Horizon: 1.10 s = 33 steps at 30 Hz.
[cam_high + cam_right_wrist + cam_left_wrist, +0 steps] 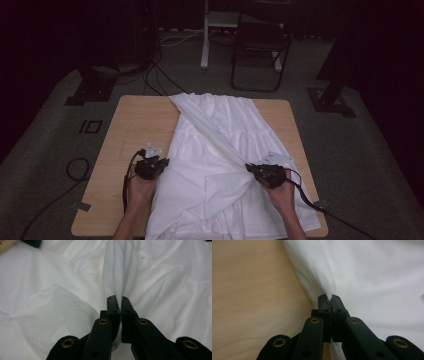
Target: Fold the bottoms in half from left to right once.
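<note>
Dim room: dark curtains all round, grey carpet, a black folding chair and a white stand leg beyond the far edge, cables trailing across the floor. Light wooden table sits in the middle, bare on its left part.

White tiered garment, likely a skirt or dress, lies spread over the table's centre and right, its near hem hanging off the near edge. One fold runs as a diagonal band from the far left corner of the cloth toward the right hand.

Left gripper is at the garment's left edge; in the left gripper view its jaws are pinched together on a thin ridge of the fabric. Right gripper is at the near end of the diagonal band; in the right gripper view its jaws are clamped on a bunched pleat of cloth.

Risks, as judged:
- Left pinch is shallow, right at the jaw tips; a pull could slip the cloth free.
- Right grip bunches several layers; lifting may drag the under-layers and undo the fold.
- Uneven pull between hands would skew the garment.
- Overhanging hem could draw the cloth off the table.
</note>
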Each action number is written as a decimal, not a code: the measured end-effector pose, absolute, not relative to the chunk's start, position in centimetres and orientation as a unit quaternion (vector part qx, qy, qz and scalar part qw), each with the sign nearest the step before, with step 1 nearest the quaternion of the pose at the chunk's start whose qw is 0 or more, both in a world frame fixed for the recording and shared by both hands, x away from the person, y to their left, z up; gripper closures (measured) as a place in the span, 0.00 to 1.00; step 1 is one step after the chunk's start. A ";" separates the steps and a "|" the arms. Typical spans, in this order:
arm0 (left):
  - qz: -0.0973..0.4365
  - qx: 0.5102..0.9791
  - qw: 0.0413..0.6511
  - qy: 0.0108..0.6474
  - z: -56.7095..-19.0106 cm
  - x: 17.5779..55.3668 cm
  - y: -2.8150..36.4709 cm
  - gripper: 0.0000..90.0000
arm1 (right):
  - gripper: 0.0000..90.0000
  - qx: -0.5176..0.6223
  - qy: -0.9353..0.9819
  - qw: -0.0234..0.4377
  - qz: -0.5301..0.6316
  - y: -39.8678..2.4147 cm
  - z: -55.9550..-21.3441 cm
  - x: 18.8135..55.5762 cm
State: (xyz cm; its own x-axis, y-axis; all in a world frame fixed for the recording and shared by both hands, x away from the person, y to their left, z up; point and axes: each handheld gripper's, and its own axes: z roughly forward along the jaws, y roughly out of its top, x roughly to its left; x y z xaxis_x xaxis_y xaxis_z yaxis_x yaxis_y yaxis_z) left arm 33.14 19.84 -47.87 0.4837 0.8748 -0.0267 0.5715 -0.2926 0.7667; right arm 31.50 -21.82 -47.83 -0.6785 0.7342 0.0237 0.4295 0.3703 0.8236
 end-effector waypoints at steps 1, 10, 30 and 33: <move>0.224 0.767 0.382 0.464 -46.9 32.6 20.2 1.00 | 0.98 0.360 0.807 0.178 0.434 -22.0 -47.5 31.4; 0.264 0.765 0.412 0.418 -41.9 31.3 18.7 0.99 | 0.98 0.372 0.779 0.211 0.459 -25.2 -44.8 30.3; 0.172 0.837 0.316 0.413 -53.4 35.0 8.8 0.48 | 0.98 0.525 0.744 0.223 0.349 -35.1 -52.4 33.4; 0.185 0.837 0.312 0.409 -53.2 35.4 9.2 0.72 | 0.98 0.534 0.745 0.204 0.344 -34.7 -54.4 33.9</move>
